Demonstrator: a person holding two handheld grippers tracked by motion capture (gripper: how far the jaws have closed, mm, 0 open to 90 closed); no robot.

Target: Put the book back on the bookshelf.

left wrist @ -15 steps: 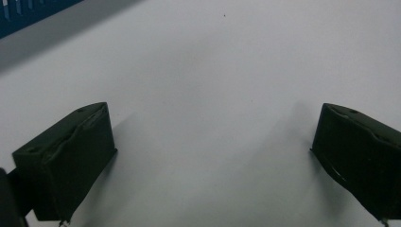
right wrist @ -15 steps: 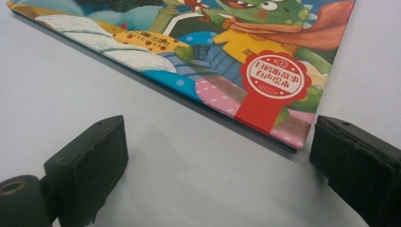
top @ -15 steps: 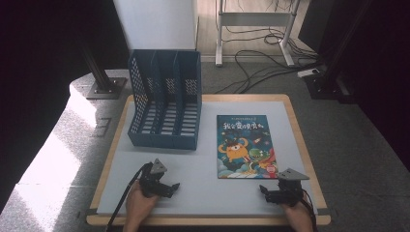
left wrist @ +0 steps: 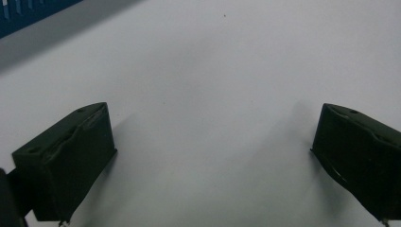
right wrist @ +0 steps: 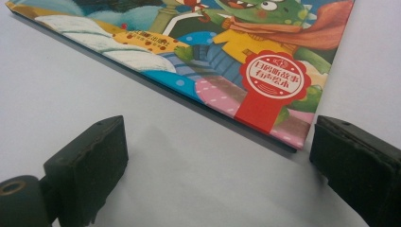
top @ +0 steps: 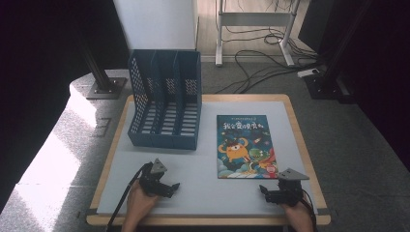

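A colourful picture book [top: 246,146] lies flat on the grey tabletop, right of centre. A blue slotted file rack [top: 166,98] stands at the back left. My left gripper [top: 170,187] rests low at the front left, jaws wide open over bare table [left wrist: 208,94], with the rack's blue edge [left wrist: 33,14] far off. My right gripper [top: 265,192] sits at the front right, just before the book's near right corner. In the right gripper view the book's corner [right wrist: 283,127] lies ahead of the open jaws, not between the pads.
The table has a wooden rim [top: 208,221]. Beyond it stand a white panel [top: 154,24], a metal stand base [top: 104,87] and cables [top: 261,63] on the floor. Bare tabletop lies between the two grippers.
Both hands stand much as before; the right gripper may have edged slightly toward the book's corner.
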